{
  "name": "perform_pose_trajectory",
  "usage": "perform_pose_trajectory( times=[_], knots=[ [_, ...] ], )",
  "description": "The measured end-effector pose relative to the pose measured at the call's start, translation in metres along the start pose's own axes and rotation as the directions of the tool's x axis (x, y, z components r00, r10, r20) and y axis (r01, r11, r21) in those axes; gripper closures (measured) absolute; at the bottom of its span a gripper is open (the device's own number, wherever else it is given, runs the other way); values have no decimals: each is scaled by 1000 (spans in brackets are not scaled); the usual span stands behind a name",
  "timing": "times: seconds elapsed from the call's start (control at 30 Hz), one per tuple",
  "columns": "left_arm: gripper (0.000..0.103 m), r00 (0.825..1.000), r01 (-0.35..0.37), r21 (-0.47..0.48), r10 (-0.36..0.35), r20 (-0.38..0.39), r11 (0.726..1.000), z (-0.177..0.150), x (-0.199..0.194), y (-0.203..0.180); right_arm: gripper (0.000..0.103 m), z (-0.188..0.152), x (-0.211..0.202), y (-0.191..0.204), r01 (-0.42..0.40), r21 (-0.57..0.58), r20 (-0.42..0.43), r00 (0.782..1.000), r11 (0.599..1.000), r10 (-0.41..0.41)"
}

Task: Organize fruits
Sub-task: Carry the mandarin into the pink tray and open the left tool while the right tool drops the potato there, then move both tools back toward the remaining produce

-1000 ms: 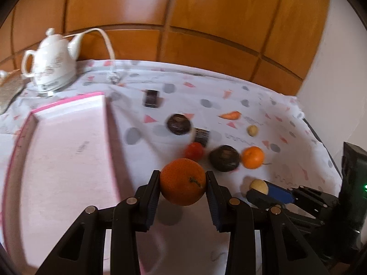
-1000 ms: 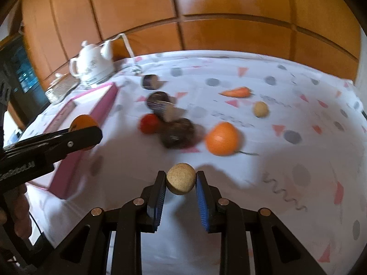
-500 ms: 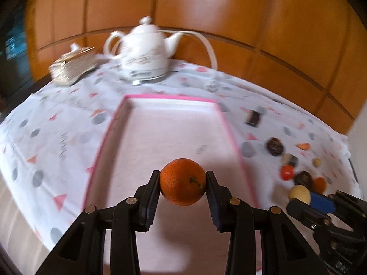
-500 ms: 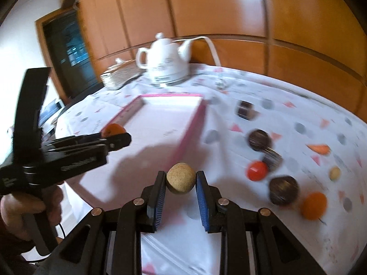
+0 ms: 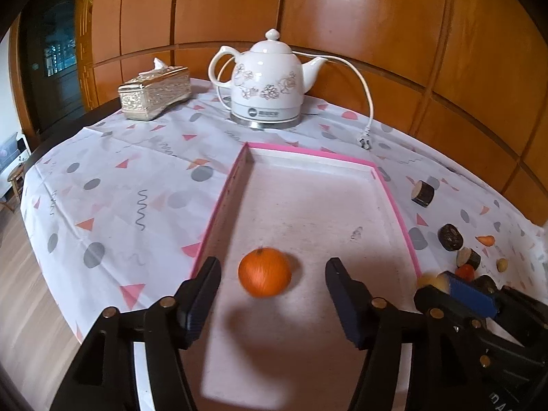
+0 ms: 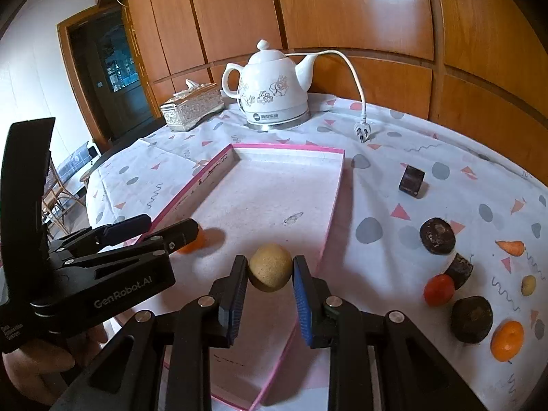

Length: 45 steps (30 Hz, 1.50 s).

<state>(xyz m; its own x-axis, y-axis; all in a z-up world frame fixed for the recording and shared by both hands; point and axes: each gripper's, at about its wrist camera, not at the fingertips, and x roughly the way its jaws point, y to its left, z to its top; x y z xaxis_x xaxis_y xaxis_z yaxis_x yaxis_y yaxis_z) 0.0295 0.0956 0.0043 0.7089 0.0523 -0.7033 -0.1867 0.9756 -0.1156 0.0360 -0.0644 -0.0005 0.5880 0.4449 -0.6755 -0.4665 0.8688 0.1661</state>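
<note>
An orange [image 5: 264, 276] sits blurred over the floor of the pink-rimmed tray [image 5: 394, 202], between the spread fingers of my left gripper [image 5: 272, 282]; its jaws are opening and neither pad touches the fruit. My right gripper [image 6: 270, 275] is shut on a tan round fruit [image 6: 270, 271], above the tray's [image 6: 334, 198] near right part. In the right wrist view the left gripper [image 6: 171, 231] reaches in from the left, with the orange [image 6: 193, 243] partly hidden behind its fingers. Another orange [image 6: 507, 340], a red fruit [image 6: 439, 290], dark round fruits [image 6: 437, 235], a small tan fruit [image 6: 528, 285] and a carrot [image 6: 512, 247] lie on the cloth at right.
A white electric kettle [image 5: 267, 92] with its cord and plug [image 5: 365, 141] stands behind the tray. A gold tissue box [image 5: 154, 94] sits at the back left. The patterned tablecloth [image 5: 120, 188] ends at the left over a wooden floor. A hand [image 6: 37, 359] holds the left gripper.
My left gripper has opened and let go of the orange, which now lies apart from both pads over the tray. Both grippers swung left from the fruit pile to the tray; the right still holds the tan fruit.
</note>
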Motion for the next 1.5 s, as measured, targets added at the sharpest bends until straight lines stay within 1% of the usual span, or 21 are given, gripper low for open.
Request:
perform_pose_trajectory(
  times=[0.1, 0.17, 0.27, 0.47, 0.77, 0.83, 0.9, 1.07, 1.2, 1.27, 1.4, 1.5],
  knots=[
    [31, 1000, -7, -19, 7, -7, 1000, -2, -1, 3, 71, -2, -1, 2, 7, 3, -1, 1000, 1000, -7],
    [30, 1000, 6, -37, -7, -18, 999, -2, -1, 5, 69, -4, -1, 1, 8, 14, -6, 1000, 1000, -8],
    [30, 1000, 18, -56, -19, -13, 998, -3, -3, 6, 67, -6, -2, -2, 18, 36, -10, 1000, 999, -17],
    [30, 1000, -5, -28, 6, 11, 1000, -4, -8, 0, 66, -12, -11, -12, 58, 87, 3, 998, 995, -59],
    [30, 998, 57, 10, -57, 6, 998, -5, -11, -14, 65, -20, -32, -33, 129, 151, 43, 990, 980, -137],
    [28, 997, 72, 23, -72, 2, 997, -5, -11, -19, 65, -22, -36, -40, 139, 173, 44, 988, 975, -148],
    [27, 997, 82, 34, -82, -1, 996, -6, -12, -24, 65, -25, -39, -48, 154, 193, 40, 986, 969, -164],
    [27, 991, 137, 55, -137, -3, 989, -2, -16, -36, 65, -39, -53, -74, 202, 253, 30, 976, 946, -216],
    [27, 985, 170, 73, -169, -21, 983, -1, -15, -46, 65, -53, -65, -103, 249, 320, 7, 964, 914, -265],
    [27, 985, 171, 88, -169, -25, 981, -1, -14, -51, 65, -59, -69, -114, 272, 342, -4, 958, 899, -288],
    [27, 981, 194, 114, -192, -33, 974, 4, -12, -63, 65, -71, -77, -135, 305, 390, -19, 946, 869, -323],
    [27, 978, 211, 138, -209, -26, 968, 12, -12, -75, 65, -77, -82, -144, 323, 404, -25, 939, 856, -343]
  ],
)
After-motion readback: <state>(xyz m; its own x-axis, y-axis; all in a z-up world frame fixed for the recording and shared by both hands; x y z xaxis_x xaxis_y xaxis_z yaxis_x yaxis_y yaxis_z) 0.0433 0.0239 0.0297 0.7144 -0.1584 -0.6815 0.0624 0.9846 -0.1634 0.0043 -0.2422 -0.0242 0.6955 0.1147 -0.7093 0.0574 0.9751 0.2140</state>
